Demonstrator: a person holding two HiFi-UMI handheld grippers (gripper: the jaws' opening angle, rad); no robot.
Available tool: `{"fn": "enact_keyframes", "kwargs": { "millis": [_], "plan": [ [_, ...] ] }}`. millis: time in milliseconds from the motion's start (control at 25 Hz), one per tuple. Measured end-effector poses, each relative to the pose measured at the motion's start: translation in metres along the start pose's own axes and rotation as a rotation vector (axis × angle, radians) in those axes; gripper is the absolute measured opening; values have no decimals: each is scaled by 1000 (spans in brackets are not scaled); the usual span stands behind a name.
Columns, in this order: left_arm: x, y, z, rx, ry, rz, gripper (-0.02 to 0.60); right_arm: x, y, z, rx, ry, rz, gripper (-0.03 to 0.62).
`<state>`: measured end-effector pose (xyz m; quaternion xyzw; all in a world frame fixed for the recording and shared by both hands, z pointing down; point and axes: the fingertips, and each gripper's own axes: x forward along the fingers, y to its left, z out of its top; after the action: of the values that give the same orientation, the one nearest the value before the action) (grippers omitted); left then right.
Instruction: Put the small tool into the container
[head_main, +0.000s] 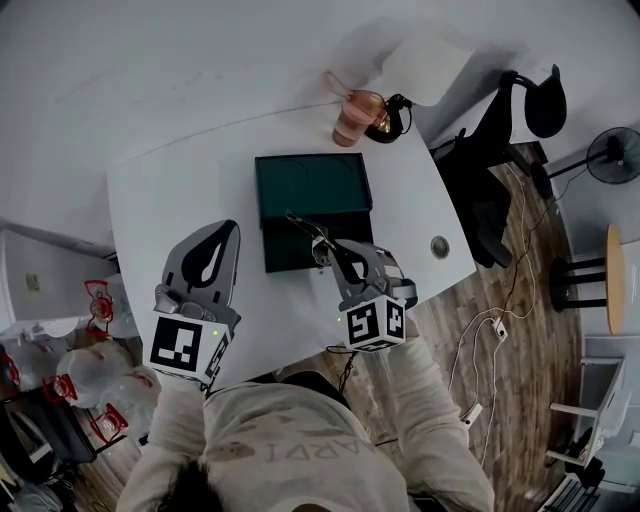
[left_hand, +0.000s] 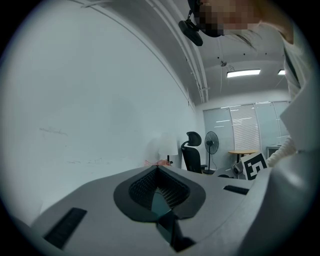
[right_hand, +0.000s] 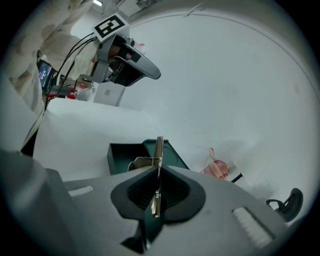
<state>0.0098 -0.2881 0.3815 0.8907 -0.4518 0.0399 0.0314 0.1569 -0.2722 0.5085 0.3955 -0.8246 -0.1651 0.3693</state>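
Note:
A thin, flat brass-coloured small tool (right_hand: 158, 149) stands edge-on between the jaws of my right gripper (right_hand: 158, 169), which is shut on it. From the head view, the tool (head_main: 301, 225) pokes out over the near part of a dark green box (head_main: 312, 185), and the right gripper (head_main: 326, 250) hovers at the box's near edge. The box (right_hand: 122, 156) lies open, its two halves side by side, and looks empty inside. My left gripper (head_main: 228, 230) hangs to the left of the box, well apart from it. Its jaws (left_hand: 159, 168) meet, with nothing between them.
The white table (head_main: 180, 190) carries a pink bottle (head_main: 352, 118) and a black object (head_main: 392, 118) at its far edge, plus a round grommet (head_main: 440, 246) on the right. A black office chair (head_main: 500, 150) stands right of the table. Plastic bags (head_main: 90, 380) sit on the floor at left.

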Motion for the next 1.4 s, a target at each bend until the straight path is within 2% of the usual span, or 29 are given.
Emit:
{"fn": "enact_keyframes", "kwargs": {
  "millis": [360, 720, 920, 1400],
  "plan": [
    [0, 6, -7, -12, 12, 23, 4, 20, 16, -20, -168, 73, 105, 26],
    [-1, 15, -13, -19, 24, 50, 5, 43, 26, -39, -279, 148, 183, 26],
    [-1, 19, -17, -26, 31, 59, 3, 56, 31, -49, -317, 195, 200, 26],
    [0, 28, -22, -34, 38, 67, 4, 76, 32, -65, -364, 279, 180, 28]
  ]
}}
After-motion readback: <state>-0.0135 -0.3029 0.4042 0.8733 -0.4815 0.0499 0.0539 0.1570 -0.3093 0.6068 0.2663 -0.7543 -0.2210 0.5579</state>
